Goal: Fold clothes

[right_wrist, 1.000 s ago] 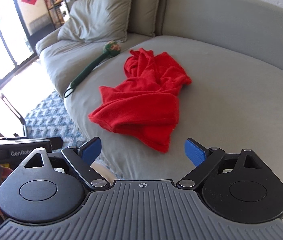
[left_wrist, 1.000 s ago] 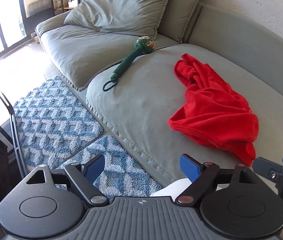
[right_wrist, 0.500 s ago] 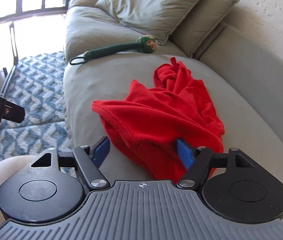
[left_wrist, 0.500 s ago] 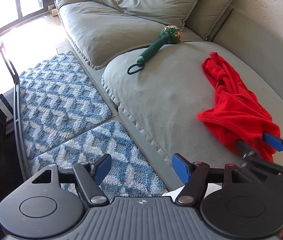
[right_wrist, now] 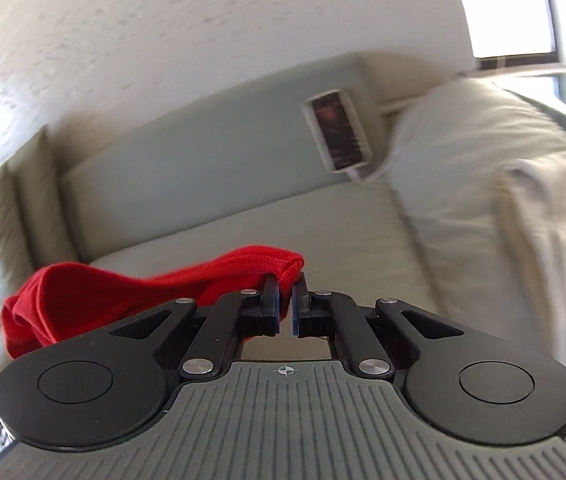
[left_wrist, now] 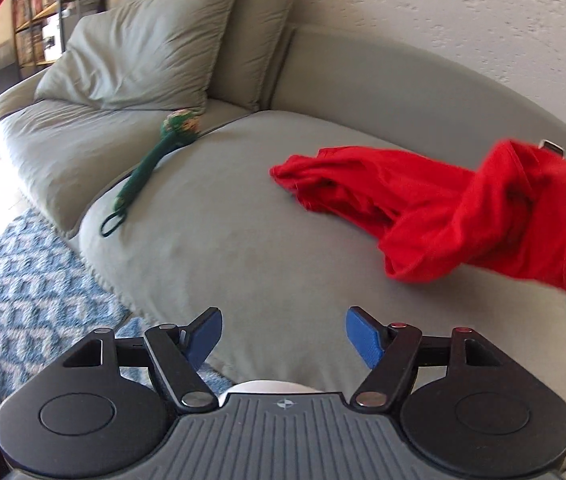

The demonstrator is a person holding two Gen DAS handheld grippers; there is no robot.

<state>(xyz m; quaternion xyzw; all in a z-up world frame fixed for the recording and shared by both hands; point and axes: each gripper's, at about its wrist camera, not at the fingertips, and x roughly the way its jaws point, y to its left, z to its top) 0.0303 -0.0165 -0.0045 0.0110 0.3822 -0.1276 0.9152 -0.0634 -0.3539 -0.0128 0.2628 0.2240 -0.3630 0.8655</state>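
My right tongs (right_wrist: 286,300) have just been closing and now pinch one bunched edge of the red garment (left_wrist: 463,216), which trails across the sofa (left_wrist: 243,248) at right, so a hard pull could slip it free while my left tongs (left_wrist: 282,336) stand spread and empty.

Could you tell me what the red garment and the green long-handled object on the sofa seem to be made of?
Red garment: soft matte knit, probably cotton jersey; it drapes in folds and shows a stitched hem. Green long-handled object: apparently knitted or crocheted yarn, with a textured matte surface.
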